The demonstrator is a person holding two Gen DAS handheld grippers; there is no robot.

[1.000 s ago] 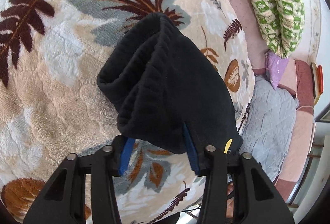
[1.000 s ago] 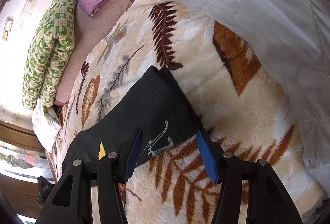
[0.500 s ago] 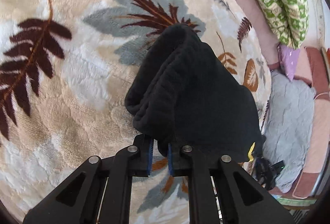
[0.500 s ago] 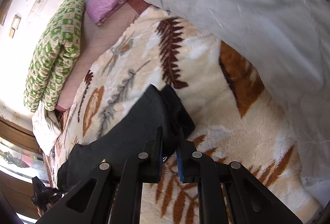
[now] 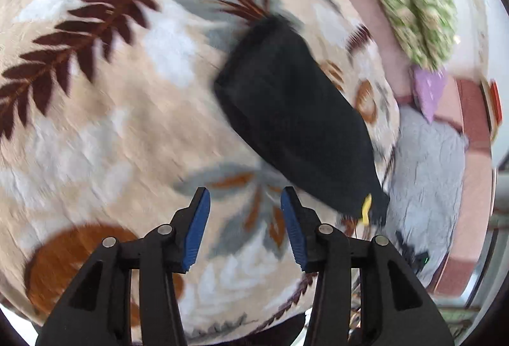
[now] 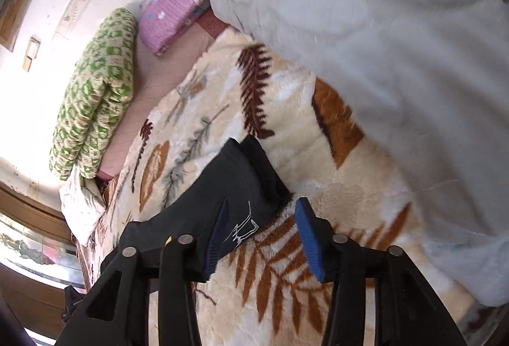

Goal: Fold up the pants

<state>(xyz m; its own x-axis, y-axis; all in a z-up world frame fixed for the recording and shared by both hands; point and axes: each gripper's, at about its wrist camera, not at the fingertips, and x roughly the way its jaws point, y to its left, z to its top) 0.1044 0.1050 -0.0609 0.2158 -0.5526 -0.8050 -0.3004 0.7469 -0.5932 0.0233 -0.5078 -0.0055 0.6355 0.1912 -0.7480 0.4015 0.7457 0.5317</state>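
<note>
The black pants [image 5: 296, 120] lie folded in a narrow bundle on the leaf-patterned blanket [image 5: 105, 129]. In the left wrist view they sit ahead and to the right of my left gripper [image 5: 245, 209], which is open, empty and apart from them. In the right wrist view the pants [image 6: 229, 187] show a small white logo near the corner. My right gripper [image 6: 262, 218] is open, with its left finger [image 6: 219, 231] over the pants' corner and nothing gripped. A yellow tag [image 5: 366, 209] shows at the pants' near end.
A grey quilt [image 6: 381, 37] lies heaped on the right side of the bed. A green patterned rolled blanket [image 6: 95, 94] and a purple pillow [image 6: 175, 2] lie at the far side on a pink sheet. The bed edge is near the left gripper.
Both grippers were shut on the pants half a second ago and have opened and let go. The left gripper has drawn back and left of the pants; the view is blurred by motion.
</note>
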